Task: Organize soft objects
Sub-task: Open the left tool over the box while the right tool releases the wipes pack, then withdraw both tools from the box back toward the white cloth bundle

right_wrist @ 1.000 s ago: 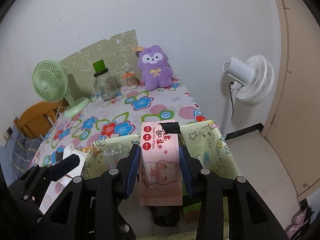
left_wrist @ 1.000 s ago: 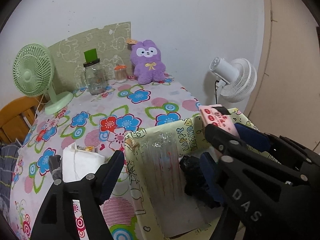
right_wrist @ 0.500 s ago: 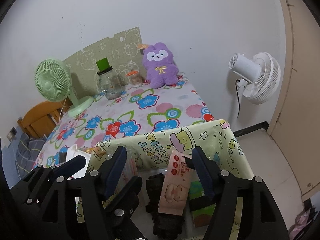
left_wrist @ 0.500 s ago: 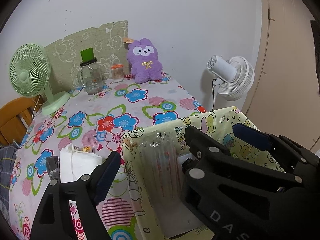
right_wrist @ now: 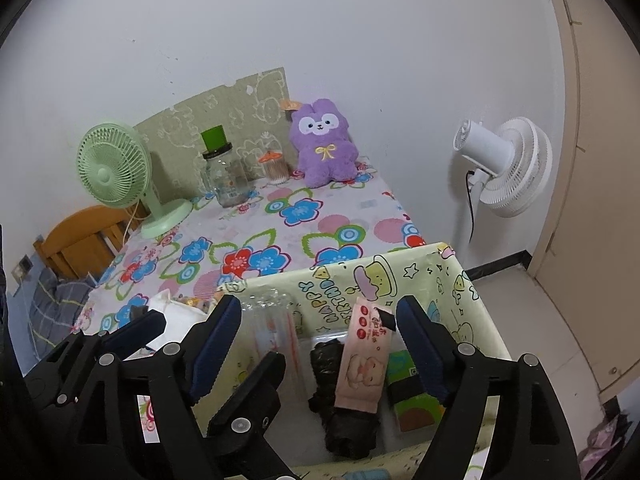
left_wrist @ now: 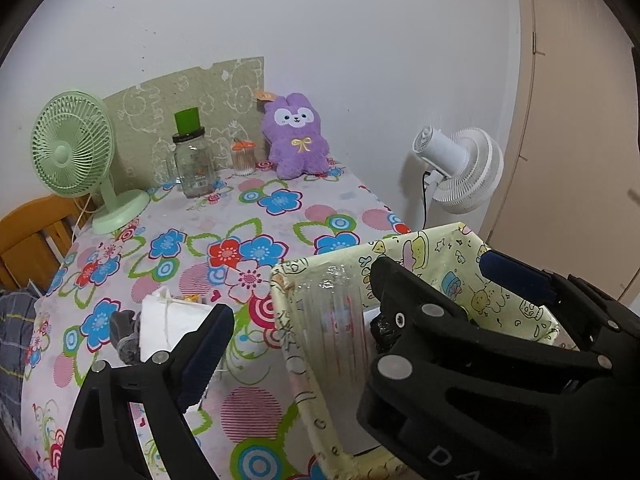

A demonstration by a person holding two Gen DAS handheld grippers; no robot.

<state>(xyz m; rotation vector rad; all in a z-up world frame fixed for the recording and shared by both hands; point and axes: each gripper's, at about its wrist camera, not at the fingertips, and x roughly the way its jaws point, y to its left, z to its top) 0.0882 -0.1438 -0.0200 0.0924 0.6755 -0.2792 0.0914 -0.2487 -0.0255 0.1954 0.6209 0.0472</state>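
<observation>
The right claw [right_wrist: 320, 332] is spreading wide, its 2 pads clear of the pink wipes pack [right_wrist: 362, 360], which leans inside the yellow box [right_wrist: 460, 280] at the surface's near right corner. The left claw [left_wrist: 352, 320] is also opening, holding nothing, straddling the box's left wall.

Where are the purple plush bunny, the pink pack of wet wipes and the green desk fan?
purple plush bunny [right_wrist: 325, 148], right wrist view, on its belly.
pink pack of wet wipes [right_wrist: 362, 360], right wrist view, on its printed front.
green desk fan [left_wrist: 66, 150], left wrist view, on its grille hub.
</observation>
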